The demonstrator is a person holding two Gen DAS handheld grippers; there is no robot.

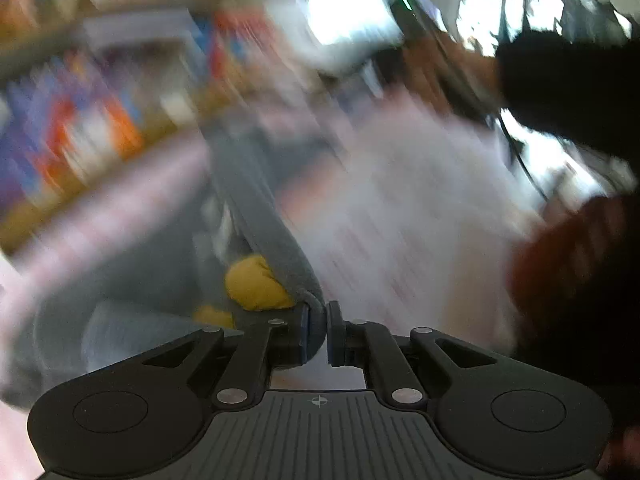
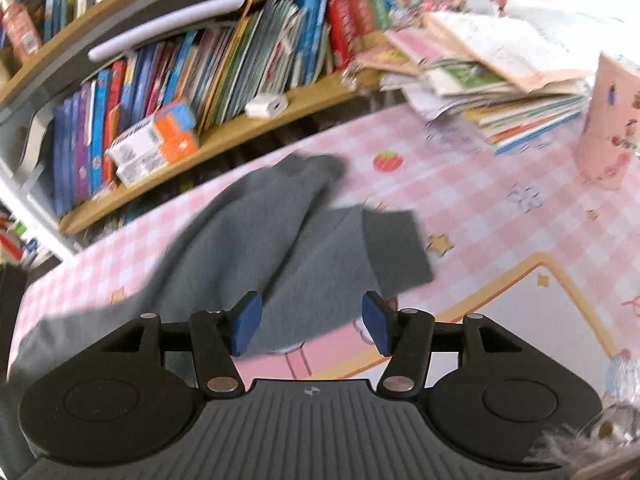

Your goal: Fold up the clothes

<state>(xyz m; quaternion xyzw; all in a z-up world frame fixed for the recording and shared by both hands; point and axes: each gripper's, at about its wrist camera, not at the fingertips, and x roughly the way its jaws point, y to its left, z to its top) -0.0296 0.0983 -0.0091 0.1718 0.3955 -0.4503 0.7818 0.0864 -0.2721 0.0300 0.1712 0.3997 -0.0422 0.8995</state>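
Right wrist view: grey garment (image 2: 280, 240) lies rumpled on the pink checked tabletop (image 2: 500, 208), one flap turned over at its right, bookshelf (image 2: 200, 92) beyond.
Right claw (image 2: 310, 326): spread wide, empty, hovering over the garment's near edge.
Left claw (image 1: 318, 334): clamped on a rolled grey edge of the garment; view heavily blurred.
Yellow patch (image 1: 256, 282): beside that edge; nature unclear.
Handling: soft, light, limp fleece-like cloth; likely sags and drags.
Hold: corners or hem edges, pinched through all layers.
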